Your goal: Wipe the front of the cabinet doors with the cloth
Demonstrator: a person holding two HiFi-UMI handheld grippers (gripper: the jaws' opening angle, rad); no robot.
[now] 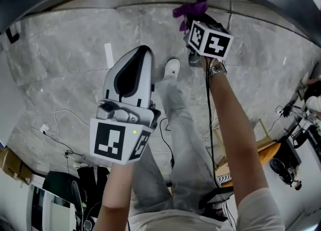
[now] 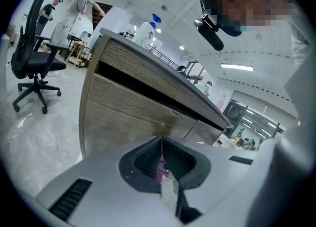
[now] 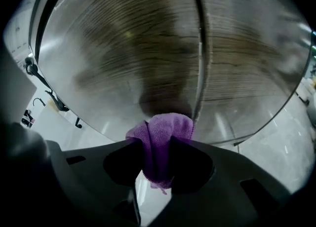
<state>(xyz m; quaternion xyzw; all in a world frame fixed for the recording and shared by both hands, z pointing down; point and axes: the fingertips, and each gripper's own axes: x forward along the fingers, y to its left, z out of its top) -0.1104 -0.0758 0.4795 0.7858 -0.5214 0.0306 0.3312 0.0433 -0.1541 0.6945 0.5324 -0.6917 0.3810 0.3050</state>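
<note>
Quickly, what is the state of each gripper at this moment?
Left gripper: shut, jaws together, holding nothing.
Right gripper: shut on the purple cloth.

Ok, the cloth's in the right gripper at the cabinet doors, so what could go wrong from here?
The cloth is a small wad pinched in the right gripper, with little sticking out, so the hard jaws might scrape the cabinet door. It sits right by the seam between doors, where it could snag. The cable trailing beside the right arm may catch on wide strokes.
</note>
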